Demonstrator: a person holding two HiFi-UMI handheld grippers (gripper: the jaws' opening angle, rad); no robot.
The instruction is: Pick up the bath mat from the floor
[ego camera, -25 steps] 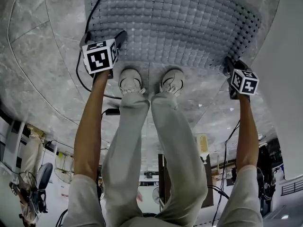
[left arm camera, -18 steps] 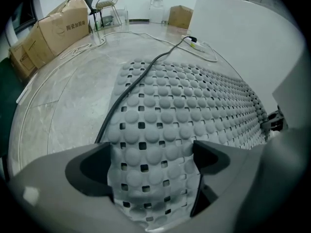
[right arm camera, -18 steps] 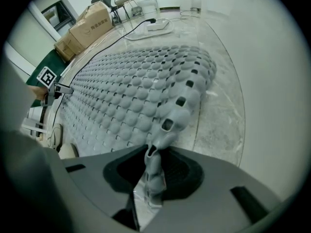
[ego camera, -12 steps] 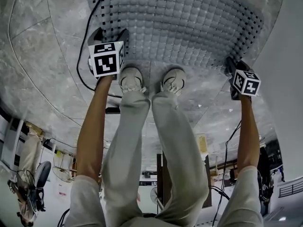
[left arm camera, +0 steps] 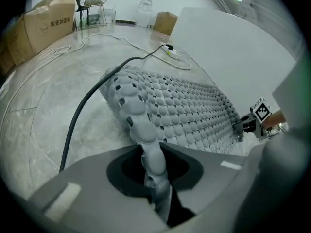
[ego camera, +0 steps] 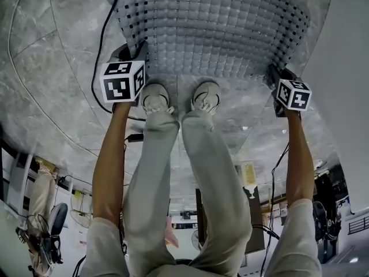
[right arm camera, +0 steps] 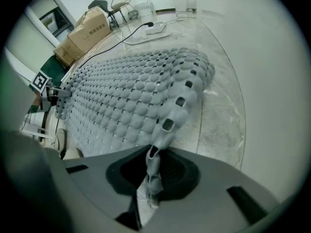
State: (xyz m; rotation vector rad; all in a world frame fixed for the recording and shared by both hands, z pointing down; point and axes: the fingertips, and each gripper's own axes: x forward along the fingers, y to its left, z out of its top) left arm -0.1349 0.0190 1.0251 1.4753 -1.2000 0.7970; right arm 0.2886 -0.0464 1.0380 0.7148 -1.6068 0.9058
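Note:
A grey bath mat of rounded pebble bumps and holes lies on the marble floor in front of the person's shoes. My left gripper is at its near left corner. In the left gripper view the mat's edge runs up between the jaws, which have just closed and now pinch it; my left gripper is shut on that edge and the corner is raised. At the near right corner my right gripper has also just tightened. My right gripper pinches the mat's rim there.
A black cable curves over the floor past the mat's left side toward a power strip. Both shoes stand just short of the mat. A white wall runs close along the right. Cardboard boxes stand far back.
My left gripper moved in to the mat's near left corner, then came up toward the camera with that corner lifted. The right gripper stayed at the right corner.

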